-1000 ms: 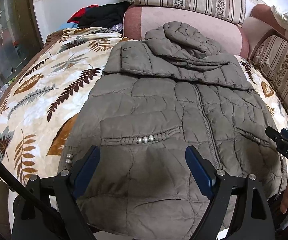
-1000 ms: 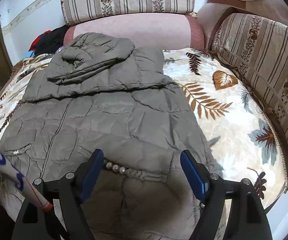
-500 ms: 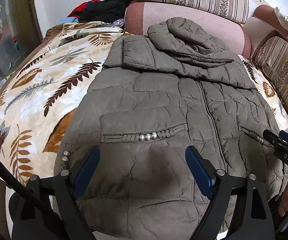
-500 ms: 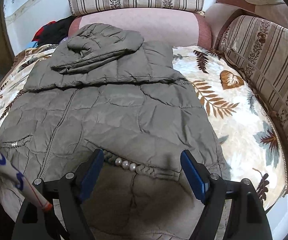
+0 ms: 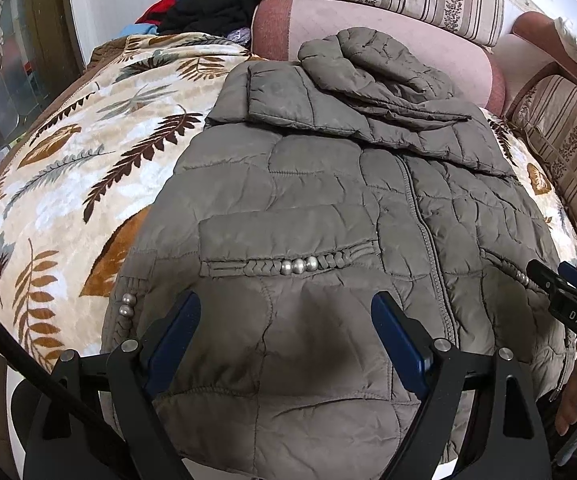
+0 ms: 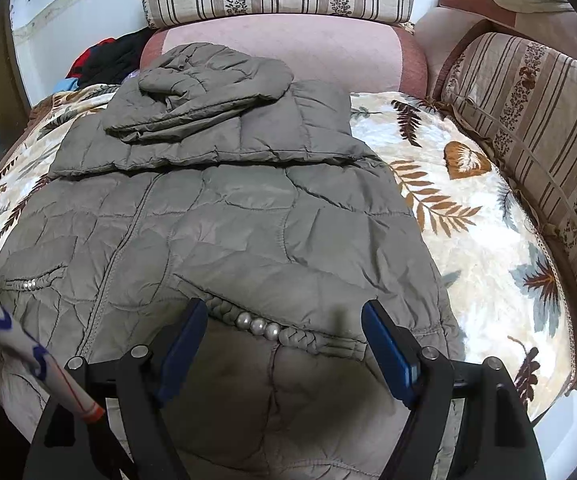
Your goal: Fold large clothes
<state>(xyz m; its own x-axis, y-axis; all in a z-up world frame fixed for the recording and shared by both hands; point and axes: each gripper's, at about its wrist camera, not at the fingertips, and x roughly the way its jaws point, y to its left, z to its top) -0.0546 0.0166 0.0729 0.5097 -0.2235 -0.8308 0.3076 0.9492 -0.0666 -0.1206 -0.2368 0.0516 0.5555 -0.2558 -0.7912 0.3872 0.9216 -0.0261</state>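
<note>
— While both grippers hang over the near hem, where does the padded jacket (image 5: pixel 328 208) lie?

— Flat and front-up on the leaf-print blanket (image 5: pixel 68 184) that covers the sofa seat, zip closed, hood (image 6: pixel 208 76) bunched at the far end against the pink backrest (image 6: pixel 320 52). Both sleeves look folded across the chest, just under the hood.

— And the left gripper (image 5: pixel 284 336)?

— Its blue-padded fingers (image 5: pixel 176 332) stand wide apart above the jacket's left half, just nearer than the braided pocket with three pearl beads (image 5: pixel 298 266). Nothing sits between them; whether the tips touch the fabric I cannot tell.

— The right one?

— The right gripper (image 6: pixel 282 340) is the same: fingers (image 6: pixel 384 344) spread wide, empty, straddling the other pocket's beads (image 6: pixel 258 326). From the left view its tip shows at the jacket's right edge, with a hand (image 5: pixel 576 396) beneath it.

— Anything else around?

— Striped cushions (image 6: pixel 528 120) along the back and right side, and a pile of dark and red clothes (image 5: pixel 208 10) in the far left corner.
</note>
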